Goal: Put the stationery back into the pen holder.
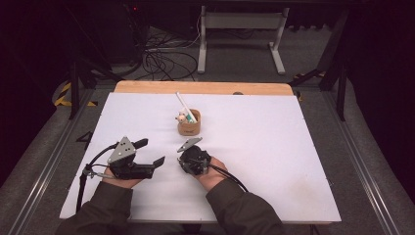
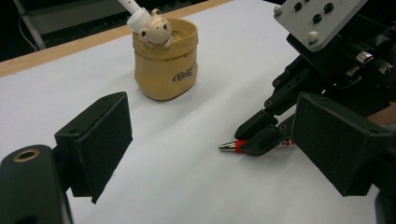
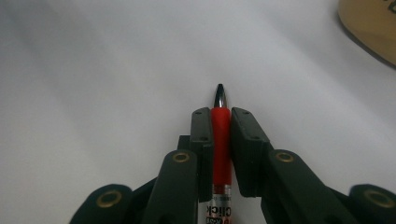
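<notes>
Pen (image 3: 221, 140) clamped in right gripper (image 3: 219, 135), tip near table (image 3: 93, 93).

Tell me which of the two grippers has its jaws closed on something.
The right gripper: its jaws clamp the red grip of a pen lying on the white table. The left gripper is spread open, holding nothing.

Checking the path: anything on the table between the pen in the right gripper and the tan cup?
Nothing: bare white table separates the pen from the tan cup, clearest in the left gripper view.
</notes>
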Motion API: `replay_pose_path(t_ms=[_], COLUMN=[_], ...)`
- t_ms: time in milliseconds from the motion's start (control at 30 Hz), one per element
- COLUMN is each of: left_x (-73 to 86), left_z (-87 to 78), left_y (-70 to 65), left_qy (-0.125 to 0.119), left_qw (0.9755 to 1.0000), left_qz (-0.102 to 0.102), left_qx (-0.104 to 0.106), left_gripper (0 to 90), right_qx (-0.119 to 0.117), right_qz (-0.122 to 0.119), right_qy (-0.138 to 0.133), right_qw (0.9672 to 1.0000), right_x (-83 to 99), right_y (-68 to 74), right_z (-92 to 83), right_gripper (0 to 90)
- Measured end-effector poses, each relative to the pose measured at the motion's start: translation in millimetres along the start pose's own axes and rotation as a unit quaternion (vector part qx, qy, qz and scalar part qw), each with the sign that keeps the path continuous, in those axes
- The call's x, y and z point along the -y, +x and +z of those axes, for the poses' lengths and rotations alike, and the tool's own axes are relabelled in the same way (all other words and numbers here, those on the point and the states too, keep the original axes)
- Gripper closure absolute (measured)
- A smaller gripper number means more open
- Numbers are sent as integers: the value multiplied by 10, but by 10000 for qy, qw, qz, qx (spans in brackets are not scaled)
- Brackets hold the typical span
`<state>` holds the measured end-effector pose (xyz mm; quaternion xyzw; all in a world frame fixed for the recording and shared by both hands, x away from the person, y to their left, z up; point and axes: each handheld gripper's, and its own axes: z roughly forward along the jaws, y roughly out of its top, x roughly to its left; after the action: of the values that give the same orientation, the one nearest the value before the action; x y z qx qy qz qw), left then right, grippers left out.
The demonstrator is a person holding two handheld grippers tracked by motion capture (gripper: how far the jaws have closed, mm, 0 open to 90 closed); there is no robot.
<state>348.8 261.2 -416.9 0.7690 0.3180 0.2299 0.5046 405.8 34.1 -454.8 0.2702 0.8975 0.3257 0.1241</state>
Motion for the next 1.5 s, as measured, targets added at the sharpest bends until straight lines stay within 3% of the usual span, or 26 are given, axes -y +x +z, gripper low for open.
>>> replay_pose_path(t_ms=[400,767,1033,1267,1400,1500], left_x=[-2,-2,-1,1,6,1], left_z=[-3,-11,-2,9,22,26], left_y=[8,8,2,-8,-27,-29], left_qy=[-15,-19,-17,2,-15,-36], left_qw=[10000,10000,10000,10000,9999,10000], left_qz=[25,2,32,34,-60,25], left_qx=[-15,-2,-7,25,79,74], left_gripper=[133,134,135,135,136,137], right_qx=[-75,-359,-499,-466,-508,-568], right_qz=[7,66,282,332,282,256], right_qy=[-110,-690,-1228,-1668,-2040,-2277], right_qw=[9999,9970,9908,9843,9773,9717], right_x=[21,-3,-21,-33,-45,-57], right_y=[-19,-21,-70,-100,-85,-62], right_z=[-4,-81,-209,-327,-411,-465], right_gripper=[809,809,810,810,810,810])
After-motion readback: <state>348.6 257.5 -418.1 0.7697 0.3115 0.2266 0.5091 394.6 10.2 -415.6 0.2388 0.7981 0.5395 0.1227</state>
